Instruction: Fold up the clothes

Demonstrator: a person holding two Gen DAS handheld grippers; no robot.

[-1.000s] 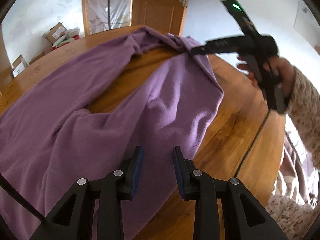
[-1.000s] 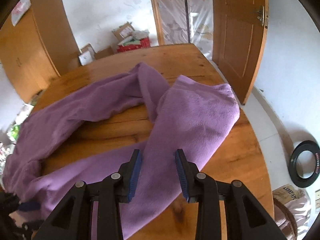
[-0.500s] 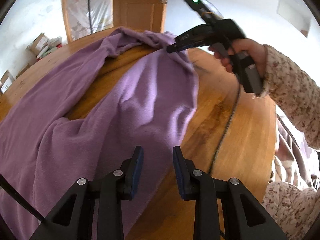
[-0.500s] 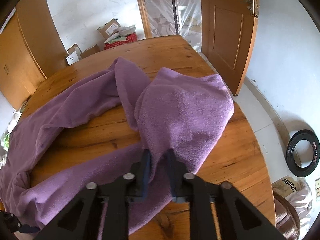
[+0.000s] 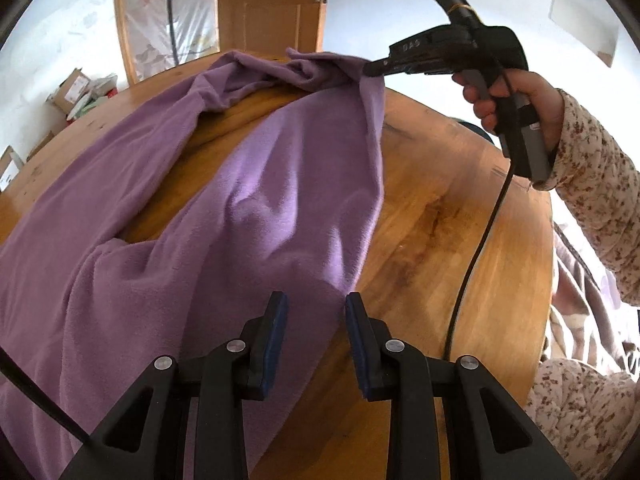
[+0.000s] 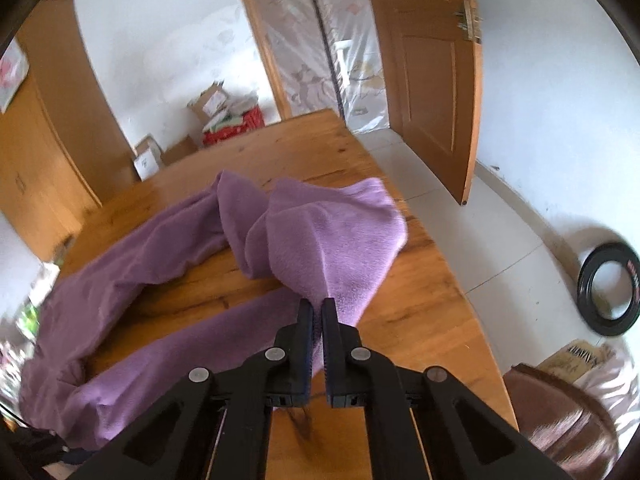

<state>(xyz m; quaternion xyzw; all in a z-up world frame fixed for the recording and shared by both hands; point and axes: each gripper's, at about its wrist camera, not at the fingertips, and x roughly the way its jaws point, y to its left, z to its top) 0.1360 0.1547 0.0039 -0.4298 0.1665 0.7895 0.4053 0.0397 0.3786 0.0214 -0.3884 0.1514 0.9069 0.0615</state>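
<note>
Now that the right gripper (image 6: 314, 312) has pinched and raised the purple fleece garment (image 5: 248, 216) off the tabletop (image 5: 448, 216), folding begins, while the left gripper's (image 5: 316, 312) fingers stay spread above it.

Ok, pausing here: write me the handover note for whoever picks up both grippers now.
Right gripper: shut on a lifted fold of the purple fleece garment, raised off the wooden table.
Left gripper: open, empty, over the garment's near edge.
Garment: sprawled in a loop across the table, rumpled, bare wood showing in the middle.
Done: one grasp only; no fold visible.
Left: probably grip the near edge with the left, spread it flat, then fold.
</note>
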